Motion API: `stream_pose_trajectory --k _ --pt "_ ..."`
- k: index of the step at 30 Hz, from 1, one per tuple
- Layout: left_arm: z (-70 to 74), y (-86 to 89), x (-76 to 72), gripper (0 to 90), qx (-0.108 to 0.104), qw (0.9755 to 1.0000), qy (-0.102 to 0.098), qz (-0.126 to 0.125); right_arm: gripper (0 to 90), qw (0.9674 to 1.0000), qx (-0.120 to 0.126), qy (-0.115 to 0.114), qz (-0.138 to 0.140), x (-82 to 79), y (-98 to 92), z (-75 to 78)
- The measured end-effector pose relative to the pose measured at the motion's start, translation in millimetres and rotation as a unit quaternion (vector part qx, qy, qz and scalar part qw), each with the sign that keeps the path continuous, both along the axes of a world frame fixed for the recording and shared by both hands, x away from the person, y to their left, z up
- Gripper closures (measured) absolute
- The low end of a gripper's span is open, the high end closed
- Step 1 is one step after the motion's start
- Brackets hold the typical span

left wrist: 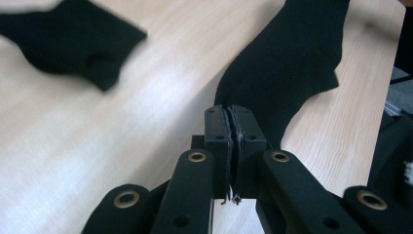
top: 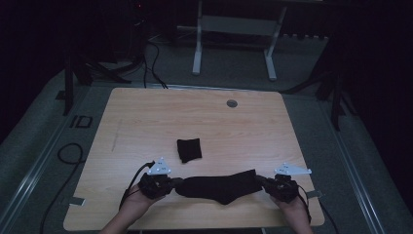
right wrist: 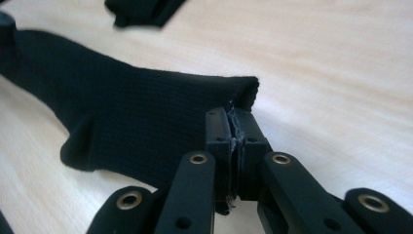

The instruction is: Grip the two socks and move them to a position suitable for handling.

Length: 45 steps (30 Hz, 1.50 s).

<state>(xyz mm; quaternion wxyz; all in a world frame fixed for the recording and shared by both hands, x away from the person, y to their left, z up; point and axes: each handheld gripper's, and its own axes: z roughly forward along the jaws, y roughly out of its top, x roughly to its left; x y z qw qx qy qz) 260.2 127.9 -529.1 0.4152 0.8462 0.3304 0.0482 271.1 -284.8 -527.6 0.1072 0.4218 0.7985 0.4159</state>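
I work in what is probably a lab or a test room; it is dark, so I am not sure. My wooden table (top: 195,117) stands on grey carpet (top: 44,146), black cables (top: 151,58) run over the floor, and a white metal frame (top: 234,39) stands behind.

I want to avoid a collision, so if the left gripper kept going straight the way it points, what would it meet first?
The left gripper, jaws shut on one end of the long black sock, points along it toward the right gripper holding the other end. It would likely bunch the sock first; depth is unclear.
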Motion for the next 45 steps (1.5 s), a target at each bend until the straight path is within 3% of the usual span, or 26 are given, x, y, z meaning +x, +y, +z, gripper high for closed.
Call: stream_pose_trajectory --k 2,7,14,15,16,18,19,23,29,38,45 --pt "-9.6 1.1 1.7 87.1 0.005 1.0 0.007 0.001 87.0 0.9998 -0.005 0.015 0.006 -0.2 4.8 -13.5" --pt "-25.9 5.0 11.3 86.7 -0.004 0.9998 0.017 0.004 86.7 0.9991 -0.019 0.036 0.006 5.4 7.9 -28.4" --pt "-33.1 2.5 18.3 84.4 0.014 0.9996 0.023 -0.001 83.8 0.999 -0.026 0.037 0.006 3.0 9.2 -32.4" --pt "-33.1 2.0 18.9 77.3 0.013 0.9996 0.023 0.004 77.5 0.9988 -0.023 0.042 0.006 2.7 7.7 -31.6" --pt "-32.8 2.5 19.7 77.3 0.01 0.9997 0.024 0.002 77.5 0.9988 -0.023 0.042 0.006 2.7 7.7 -31.6" --pt "-29.9 4.8 18.9 59.9 0.007 0.9999 0.012 0.009 65.5 0.9991 -0.02 0.036 0.005 1.5 4.8 -27.1" --pt "-29.9 4.8 18.9 55.4 0.007 0.9999 0.012 0.009 65.5 0.9991 -0.02 0.036 0.005 1.5 4.8 -27.1" --pt "-24.6 12.1 17.5 45.0 -0.016 0.9996 -0.002 0.023 51.6 0.9996 -0.027 0.008 0.008 4.0 4.6 -14.6" --pt "-24.4 24.8 15.8 38.8 -0.037 0.9989 -0.008 0.027 42.4 0.9997 -0.02 -0.002 0.015 15.3 12.5 -5.4" --pt "-28.8 35.3 9.3 38.9 -0.02 0.9992 -0.019 0.029 35.3 0.9978 -0.038 -0.018 0.052 45.7 50.9 5.3" --pt "-32.3 43.5 5.0 38.9 -0.02 0.999 -0.024 0.032 33.6 0.9959 -0.043 -0.022 0.077 60.9 77.5 9.2"
